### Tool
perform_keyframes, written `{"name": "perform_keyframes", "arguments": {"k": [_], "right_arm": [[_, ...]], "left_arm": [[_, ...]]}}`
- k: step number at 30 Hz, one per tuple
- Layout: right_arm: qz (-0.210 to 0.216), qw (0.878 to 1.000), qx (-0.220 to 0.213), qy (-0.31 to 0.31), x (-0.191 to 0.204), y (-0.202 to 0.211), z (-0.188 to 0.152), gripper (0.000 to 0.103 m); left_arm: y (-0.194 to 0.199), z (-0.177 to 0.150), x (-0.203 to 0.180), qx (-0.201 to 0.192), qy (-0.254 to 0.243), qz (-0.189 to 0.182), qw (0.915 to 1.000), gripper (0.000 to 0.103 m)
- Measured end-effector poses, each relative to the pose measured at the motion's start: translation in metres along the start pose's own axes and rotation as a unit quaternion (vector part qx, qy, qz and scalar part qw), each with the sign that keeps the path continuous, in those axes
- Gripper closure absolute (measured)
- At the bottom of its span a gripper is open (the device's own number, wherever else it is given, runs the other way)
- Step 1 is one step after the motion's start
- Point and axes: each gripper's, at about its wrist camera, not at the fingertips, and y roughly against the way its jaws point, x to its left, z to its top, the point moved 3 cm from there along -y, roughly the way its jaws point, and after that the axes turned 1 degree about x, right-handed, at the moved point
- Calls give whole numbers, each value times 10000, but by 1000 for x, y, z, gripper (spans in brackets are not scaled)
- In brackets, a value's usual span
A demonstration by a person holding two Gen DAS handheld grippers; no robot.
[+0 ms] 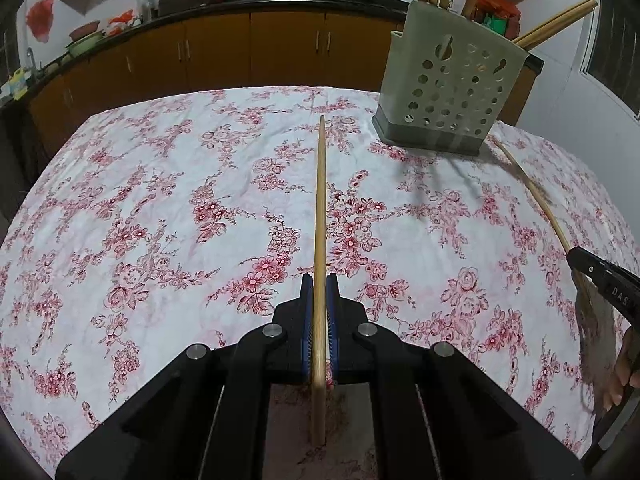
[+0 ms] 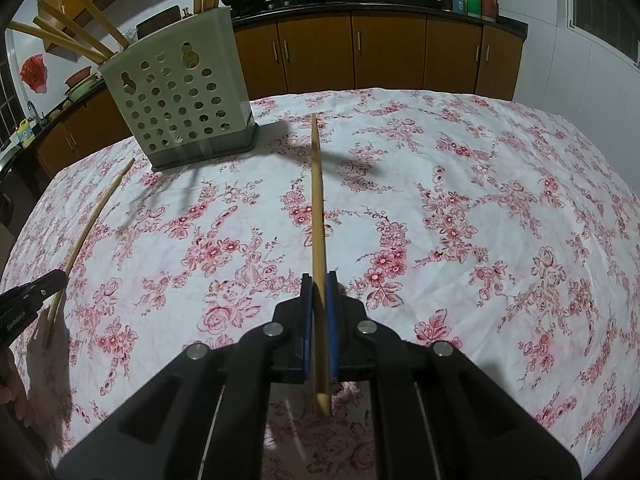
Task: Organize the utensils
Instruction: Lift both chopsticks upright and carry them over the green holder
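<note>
We've got one chopstick in each hand right now. Our left hand-held gripper point(image 1: 320, 292) has its blue ribbed pads squeezed tight on a long, round, pale wooden chopstick point(image 1: 320, 200) that sticks straight out over the worktop point(image 1: 160, 200). Our right hand-held gripper point(image 2: 319, 292) is clamped the same way on a second chopstick point(image 2: 318, 200), a flatter-looking stick with a squared back end.

The worktop wears a crinkly white cloth printed with red roses. Near its far edge stands the holder point(image 1: 448, 92), a grey-green plastic box with rounded corners, a darker base and rows of round holes punched through its front. More wooden sticks point(image 2: 76, 36) poke out of its top, some upright and some leaning; we can't count them for sure. Both gripped chopsticks point toward the far edge, with the holder off to one side of each.
</note>
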Motion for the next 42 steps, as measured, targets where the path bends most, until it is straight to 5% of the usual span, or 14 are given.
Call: {"name": "perform_keyframes", "arguments": {"k": [14,42], "right_arm": [[18,9999,-123,6,-2,8,2,95],[367,9837,-1749,-208,-12,113,73,95]], "left_arm": [[5,1,-2,-48,-66,4,10000,96],[114,85,4,-1772,303,-478,9825,96]]}}
